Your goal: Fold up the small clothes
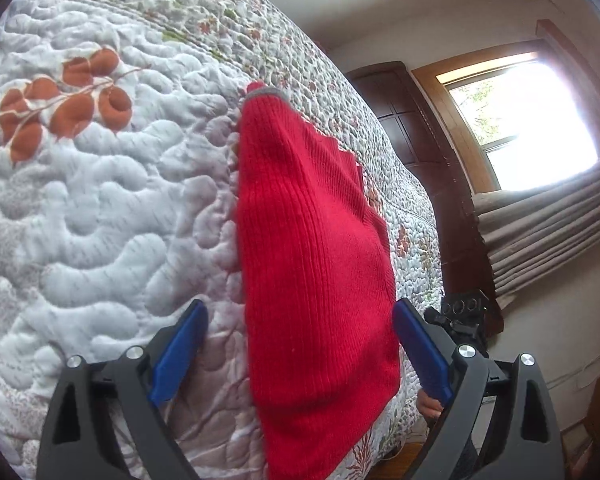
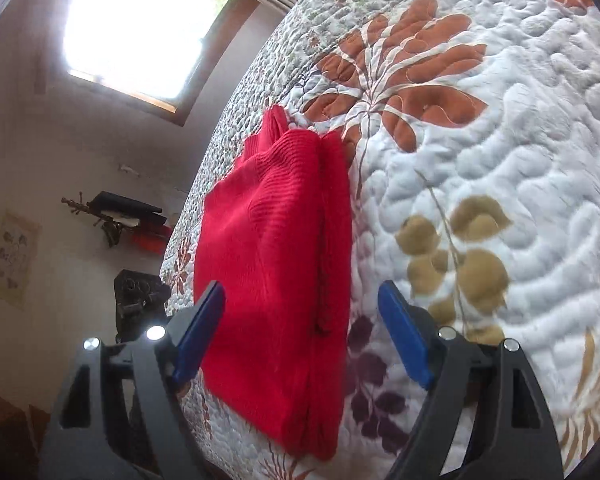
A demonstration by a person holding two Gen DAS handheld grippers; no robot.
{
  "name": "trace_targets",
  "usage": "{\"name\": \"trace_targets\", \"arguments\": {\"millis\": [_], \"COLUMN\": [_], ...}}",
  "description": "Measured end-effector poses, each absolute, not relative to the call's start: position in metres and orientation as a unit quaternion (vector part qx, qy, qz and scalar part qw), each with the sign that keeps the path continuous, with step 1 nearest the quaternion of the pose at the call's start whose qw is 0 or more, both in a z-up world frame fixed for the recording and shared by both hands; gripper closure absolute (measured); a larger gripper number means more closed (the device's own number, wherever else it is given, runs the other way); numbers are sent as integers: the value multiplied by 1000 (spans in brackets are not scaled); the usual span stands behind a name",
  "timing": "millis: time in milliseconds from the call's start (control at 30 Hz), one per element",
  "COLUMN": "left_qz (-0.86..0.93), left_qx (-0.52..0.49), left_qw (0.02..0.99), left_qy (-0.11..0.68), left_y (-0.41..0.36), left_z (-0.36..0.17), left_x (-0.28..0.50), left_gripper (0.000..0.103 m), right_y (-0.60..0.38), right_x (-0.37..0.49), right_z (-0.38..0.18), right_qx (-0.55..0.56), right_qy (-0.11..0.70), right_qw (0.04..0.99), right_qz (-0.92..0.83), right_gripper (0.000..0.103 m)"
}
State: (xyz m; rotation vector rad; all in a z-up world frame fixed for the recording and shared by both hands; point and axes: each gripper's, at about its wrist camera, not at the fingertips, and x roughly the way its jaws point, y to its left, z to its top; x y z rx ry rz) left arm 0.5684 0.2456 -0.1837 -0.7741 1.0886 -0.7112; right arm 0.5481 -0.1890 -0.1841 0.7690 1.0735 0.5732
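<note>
Since the sweater (image 1: pixel 316 248) is lying folded narrow on the quilt (image 1: pixel 100 200), you're hovering both the left gripper (image 1: pixel 300 348) and right gripper (image 2: pixel 300 332) with jaws apart, holding nothing; probably one last fold remaining.

Quilted bedspread (image 1: pixel 100 208) across most of both views, pale with stitched swirls, printed with rust-orange leaves (image 1: pixel 64 108), tan leaves (image 2: pixel 460 256) and dark purple leaves (image 2: pixel 372 380). Bright window (image 1: pixel 528 128) in a wooden frame, glare washing out the panes. Grey-beige pleated curtain (image 1: pixel 548 232) bunched below it. Dark wooden panelled furniture (image 1: pixel 412 128) beside the bed. Wall shelf (image 2: pixel 128 216) carrying dark items, framed picture (image 2: pixel 12 256) lower on the same wall.
</note>
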Motion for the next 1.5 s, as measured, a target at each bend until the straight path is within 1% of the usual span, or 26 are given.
{"name": "trace_targets", "arguments": {"millis": [267, 400, 500, 567, 633, 767, 800, 833, 867, 900, 967, 1100, 1233, 1367, 1500], "left_qz": [-375, -387, -388, -390, -390, -376, -367, -352, -339, -335, -335, -341, -338, -325, -305], "left_qx": [-334, -332, -326, -334, -323, -263, -257, -259, -267, -288, -294, -291, -299, -308, -323], "left_qw": [692, 684, 681, 668, 668, 697, 704, 708, 706, 694, 690, 690, 695, 702, 707], "left_qy": [519, 521, 529, 539, 546, 551, 551, 554, 562, 568, 571, 568, 560, 555, 550], "left_y": [213, 208, 205, 203, 199, 180, 178, 180, 184, 190, 197, 200, 219, 255, 304], "left_z": [-191, -199, -200, -200, -201, -196, -197, -200, -205, -210, -209, -189, -166, -144, -130], "left_x": [569, 557, 557, 560, 559, 544, 543, 543, 545, 547, 546, 544, 544, 530, 496], "left_gripper": [9, 9, 9, 9, 9, 10, 12, 17, 42, 61, 69, 73, 74, 74, 74], "right_y": [-159, -137, -125, -119, -116, -110, -107, -104, -104, -106, -104, -94, -75, -43, 2], "right_x": [589, 605, 614, 618, 623, 626, 627, 629, 631, 632, 628, 623, 621, 610, 586], "right_z": [-193, -193, -190, -191, -197, -196, -197, -198, -201, -202, -199, -183, -163, -147, -141], "right_qx": [342, 322, 324, 323, 331, 332, 327, 324, 326, 331, 327, 325, 329, 334, 338], "right_qy": [495, 499, 492, 492, 495, 489, 491, 497, 501, 500, 494, 480, 475, 470, 480], "right_qw": [748, 750, 737, 729, 726, 721, 723, 724, 723, 722, 729, 738, 739, 732, 713], "right_qz": [282, 292, 330, 350, 344, 362, 361, 353, 347, 345, 344, 345, 347, 362, 383], "right_gripper": [24, 20, 20, 22, 30, 31, 36, 50, 56, 60, 63, 64, 65, 65, 65]}}
